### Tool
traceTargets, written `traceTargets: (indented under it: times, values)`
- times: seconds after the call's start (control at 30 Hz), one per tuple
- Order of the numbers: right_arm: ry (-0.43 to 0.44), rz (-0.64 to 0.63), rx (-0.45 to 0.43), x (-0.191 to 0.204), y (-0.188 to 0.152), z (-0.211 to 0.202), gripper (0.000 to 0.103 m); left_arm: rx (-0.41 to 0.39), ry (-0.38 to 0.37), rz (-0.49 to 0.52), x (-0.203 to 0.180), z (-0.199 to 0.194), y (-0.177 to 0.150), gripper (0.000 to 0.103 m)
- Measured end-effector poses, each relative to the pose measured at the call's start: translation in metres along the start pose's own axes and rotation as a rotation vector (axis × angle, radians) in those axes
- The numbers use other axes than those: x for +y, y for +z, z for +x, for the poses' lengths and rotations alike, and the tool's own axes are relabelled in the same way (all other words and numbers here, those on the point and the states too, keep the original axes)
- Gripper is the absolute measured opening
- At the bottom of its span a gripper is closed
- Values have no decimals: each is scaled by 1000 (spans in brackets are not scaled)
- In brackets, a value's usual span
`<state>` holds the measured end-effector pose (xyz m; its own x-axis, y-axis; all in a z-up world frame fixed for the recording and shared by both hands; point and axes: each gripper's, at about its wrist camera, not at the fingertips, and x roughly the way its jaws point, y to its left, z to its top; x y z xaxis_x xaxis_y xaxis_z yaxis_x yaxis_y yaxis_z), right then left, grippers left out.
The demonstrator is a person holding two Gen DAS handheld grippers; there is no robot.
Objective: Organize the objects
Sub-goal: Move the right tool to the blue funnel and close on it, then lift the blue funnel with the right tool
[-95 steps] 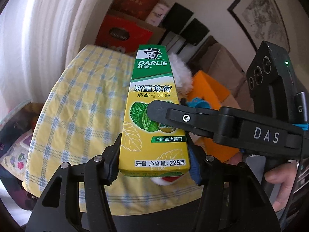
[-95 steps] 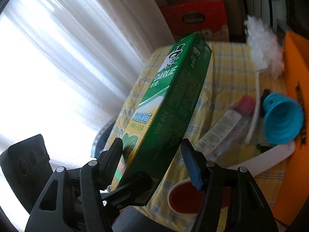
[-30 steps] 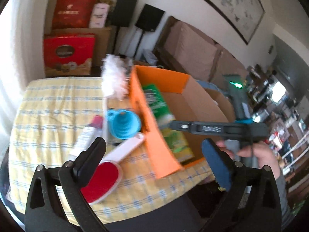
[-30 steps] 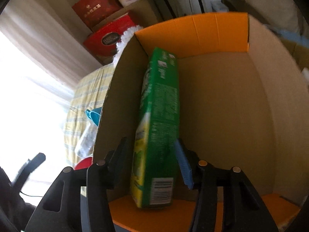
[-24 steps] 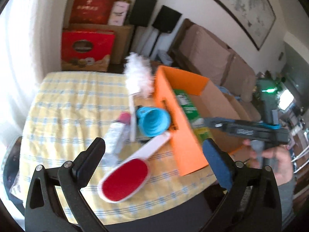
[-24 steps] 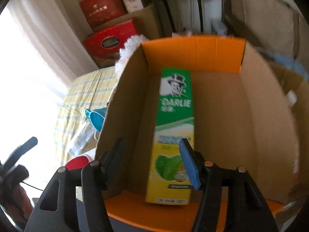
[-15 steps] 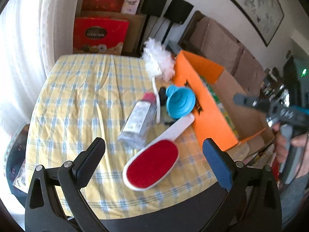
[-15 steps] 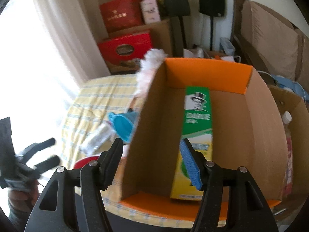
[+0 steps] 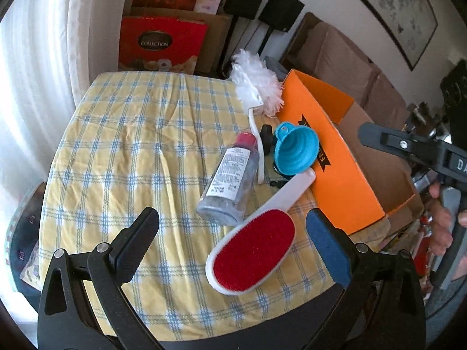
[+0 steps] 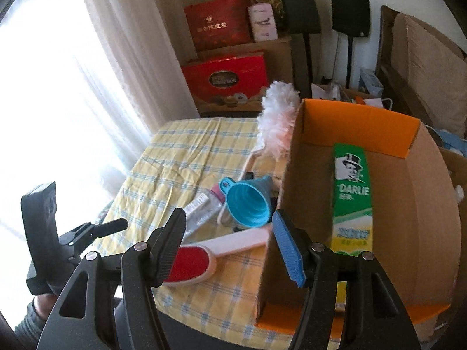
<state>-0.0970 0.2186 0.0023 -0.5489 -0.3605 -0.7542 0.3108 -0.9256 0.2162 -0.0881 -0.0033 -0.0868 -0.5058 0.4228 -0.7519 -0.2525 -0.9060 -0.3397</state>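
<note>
The green and yellow toothpaste box (image 10: 351,201) lies inside the orange cardboard box (image 10: 359,122), against its floor. My right gripper (image 10: 228,215) hangs open and empty above the box's near left corner. On the checked tablecloth (image 9: 131,145) lie a red lint brush (image 9: 254,258), a clear bottle with a pink cap (image 9: 230,178), a blue funnel (image 9: 296,153) and a white feather duster (image 9: 256,87). My left gripper (image 9: 231,214) is wide open above the bottle's base and the brush, touching neither. The funnel (image 10: 248,204) and brush (image 10: 189,265) also show in the right wrist view.
Red gift boxes (image 9: 160,43) and brown cartons stand behind the table. Bright white curtains (image 10: 58,87) fill the left side. Black speakers (image 10: 300,8) and a brown sofa (image 9: 344,58) line the back and right. The orange box (image 9: 335,160) sits at the table's right edge.
The right gripper let go of the toothpaste box inside the orange box and drew back. The left gripper swung from the box toward the table's middle and sank over the bottle and brush.
</note>
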Motion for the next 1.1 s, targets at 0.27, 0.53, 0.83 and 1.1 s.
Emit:
traceTargets:
  times: [0.27,0.53,0.83,1.1]
  values:
    - [-23,-46,45,6,25,37,61,0,-1,23,-4,7,11,101]
    - [-123,-169,130,10,38,68,48,1,-11,29,-2,11,15,101]
    - [-242,-326,227,14,29,86,25,3,-24,-5,10,16,16,101]
    - [-318,-423,273,21,24,109,20,2,-30,-6,11,13,13,101]
